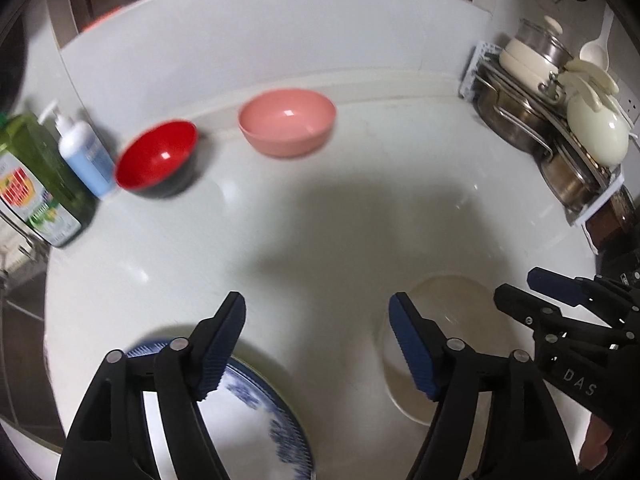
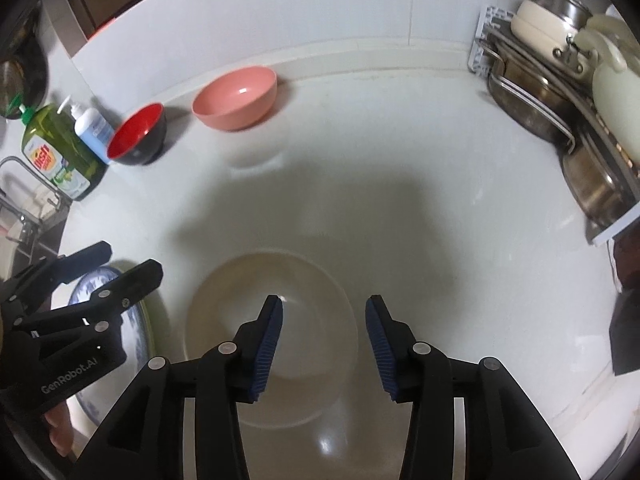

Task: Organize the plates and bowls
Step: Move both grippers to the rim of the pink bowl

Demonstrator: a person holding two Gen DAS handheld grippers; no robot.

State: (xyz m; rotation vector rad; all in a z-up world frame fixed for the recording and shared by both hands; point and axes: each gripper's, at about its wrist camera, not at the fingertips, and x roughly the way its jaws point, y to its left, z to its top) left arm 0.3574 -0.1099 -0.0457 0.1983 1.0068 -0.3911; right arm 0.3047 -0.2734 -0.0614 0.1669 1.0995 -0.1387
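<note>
A pink bowl [image 1: 287, 127] [image 2: 236, 97] and a red bowl with a black outside [image 1: 157, 158] [image 2: 137, 135] stand at the back of the white counter. A blue-and-white plate [image 1: 260, 412] [image 2: 132, 320] lies near the front, under my left gripper [image 1: 318, 344], which is open and empty. A beige plate [image 2: 312, 272] [image 1: 440, 320] lies to its right, under my right gripper [image 2: 324, 344], also open and empty. Each gripper shows in the other's view: the right gripper [image 1: 516, 292], the left gripper [image 2: 132, 258].
A green dish soap bottle [image 1: 36, 176] [image 2: 56, 152] and a white-and-blue pump bottle [image 1: 84, 152] [image 2: 92, 128] stand at the left by the sink faucet [image 2: 24, 200]. A rack with steel pots and cream lids [image 1: 560, 120] [image 2: 568, 92] fills the right corner.
</note>
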